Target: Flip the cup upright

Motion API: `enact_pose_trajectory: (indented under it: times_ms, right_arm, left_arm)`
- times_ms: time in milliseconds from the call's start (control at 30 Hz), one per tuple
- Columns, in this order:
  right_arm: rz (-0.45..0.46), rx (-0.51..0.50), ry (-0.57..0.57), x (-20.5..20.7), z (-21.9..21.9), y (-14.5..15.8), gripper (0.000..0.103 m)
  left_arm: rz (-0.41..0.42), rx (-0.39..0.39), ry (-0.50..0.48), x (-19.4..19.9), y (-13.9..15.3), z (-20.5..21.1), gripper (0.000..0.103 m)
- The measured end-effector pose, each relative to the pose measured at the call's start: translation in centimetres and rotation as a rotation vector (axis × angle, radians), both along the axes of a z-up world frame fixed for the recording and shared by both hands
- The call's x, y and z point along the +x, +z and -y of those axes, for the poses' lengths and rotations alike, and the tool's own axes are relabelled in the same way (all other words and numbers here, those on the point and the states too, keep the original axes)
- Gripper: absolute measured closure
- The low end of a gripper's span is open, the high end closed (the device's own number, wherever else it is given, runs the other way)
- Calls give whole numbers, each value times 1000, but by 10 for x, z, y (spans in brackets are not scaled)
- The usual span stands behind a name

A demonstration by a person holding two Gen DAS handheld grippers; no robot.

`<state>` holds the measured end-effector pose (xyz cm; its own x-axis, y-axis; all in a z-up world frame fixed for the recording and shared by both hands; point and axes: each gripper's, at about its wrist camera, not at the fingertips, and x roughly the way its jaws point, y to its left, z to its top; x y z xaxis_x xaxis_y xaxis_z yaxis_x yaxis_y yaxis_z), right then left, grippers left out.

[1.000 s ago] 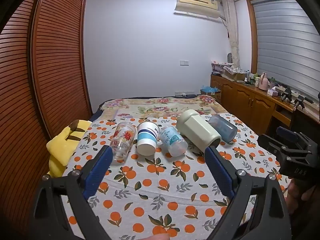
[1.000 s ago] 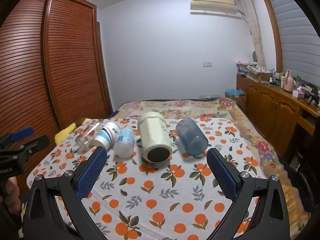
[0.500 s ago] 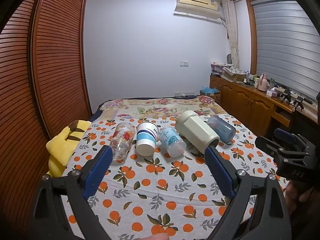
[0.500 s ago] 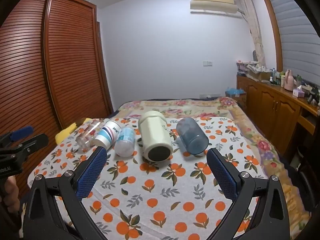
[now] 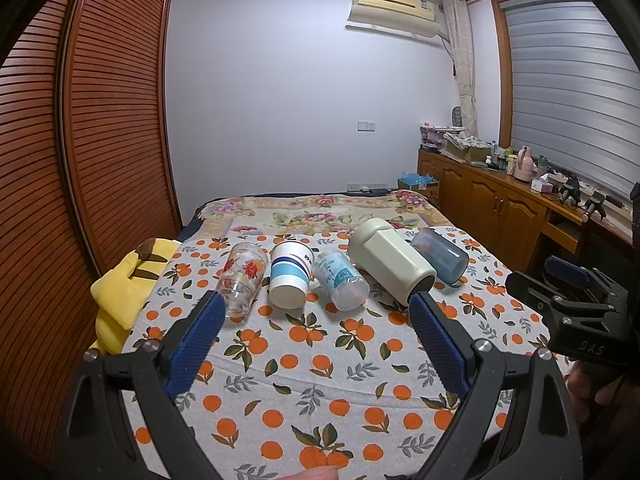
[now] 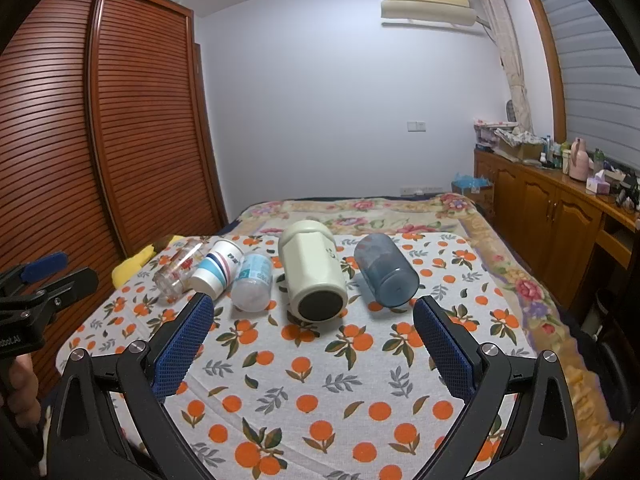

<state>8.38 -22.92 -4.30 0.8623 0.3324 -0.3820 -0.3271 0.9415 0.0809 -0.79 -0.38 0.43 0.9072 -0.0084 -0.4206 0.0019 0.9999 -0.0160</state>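
Several cups lie on their sides in a row on the orange-print cloth [image 5: 320,368]: a flowered glass [image 5: 242,278], a white cup with blue stripes [image 5: 290,274], a clear cup with a teal label [image 5: 340,280], a cream mug [image 5: 390,266] and a blue-grey tumbler [image 5: 440,254]. They also show in the right wrist view: glass [image 6: 178,268], striped cup [image 6: 218,266], clear cup [image 6: 253,280], cream mug [image 6: 312,270], tumbler [image 6: 385,270]. My left gripper [image 5: 316,308] is open and empty, short of the row. My right gripper [image 6: 312,310] is open and empty, just short of the cream mug.
A yellow plush [image 5: 124,280] lies at the bed's left edge. A slatted wooden wardrobe [image 5: 80,140] stands on the left. Wooden cabinets [image 5: 500,204] with clutter line the right wall. The right gripper's body [image 5: 576,320] hangs at the right.
Both grippers have drifted slightly; the cups sit a touch lower and closer in the right wrist view. Nothing was grasped or moved.
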Motion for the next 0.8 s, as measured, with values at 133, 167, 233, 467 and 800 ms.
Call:
enact_pose_trajectory:
  times_ms: [133,167,233,467,800]
  right_arm:
    - [-2,0,0,-1,0,-1,2]
    - [-1,0,0,-1,0,-1,2]
    - [-1,0,0,-1,0,-1,2]
    - [-2,0,0,-1,0,0,2]
    - [-1,-1,1,-1,-1,-3,2]
  left_arm:
    - [2,0,-1,-2,-1,1,9]
    - [1,1,1,-1,-1,1,9]
    - [1,0,0,-1,-1,1,9]
    - [1,1,0,-1,-1,1,9]
    - [4,1,-2,-4,0,4,9]
